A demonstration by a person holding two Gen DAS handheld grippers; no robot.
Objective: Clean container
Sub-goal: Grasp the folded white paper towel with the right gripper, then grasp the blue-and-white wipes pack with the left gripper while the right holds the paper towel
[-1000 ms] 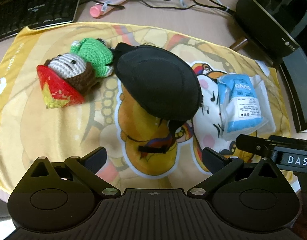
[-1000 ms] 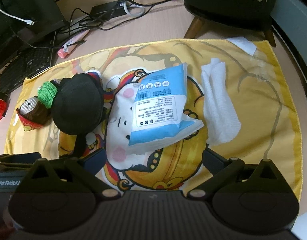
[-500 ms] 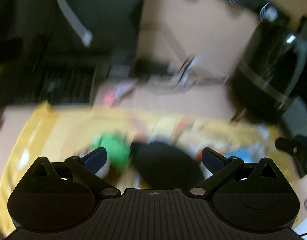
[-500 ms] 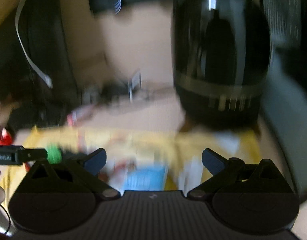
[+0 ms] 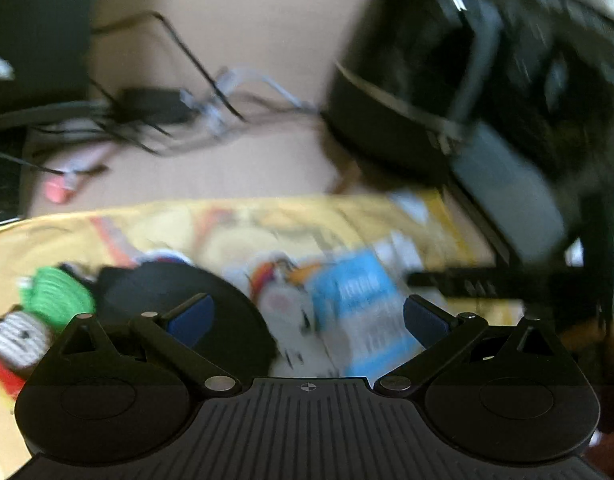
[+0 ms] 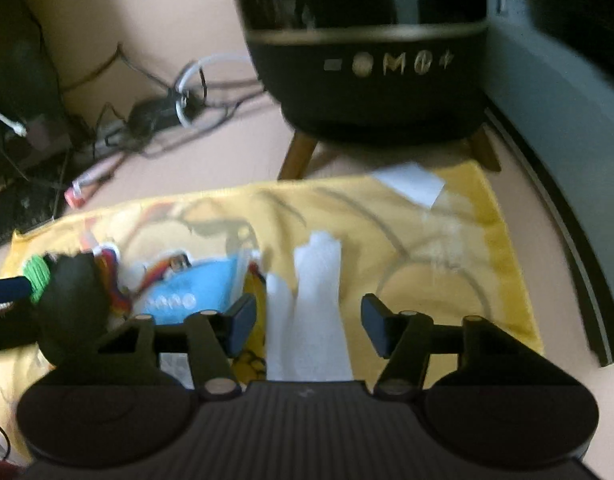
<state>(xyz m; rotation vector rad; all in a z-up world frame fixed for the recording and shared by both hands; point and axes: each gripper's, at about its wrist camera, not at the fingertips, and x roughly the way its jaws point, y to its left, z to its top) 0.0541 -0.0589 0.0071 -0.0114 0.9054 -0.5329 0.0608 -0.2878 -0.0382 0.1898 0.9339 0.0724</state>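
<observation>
Both views are pretty blurry, but the left gripper and right gripper both have fingers spread with nothing in them, the black case sitting on the yellow towel beside the blue pack, wipe right of that.

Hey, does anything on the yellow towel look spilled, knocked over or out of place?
Nothing looks spilled or damaged. The white wipe lies loose on the yellow towel beside the blue wipe pack; blur hides finer detail.
</observation>
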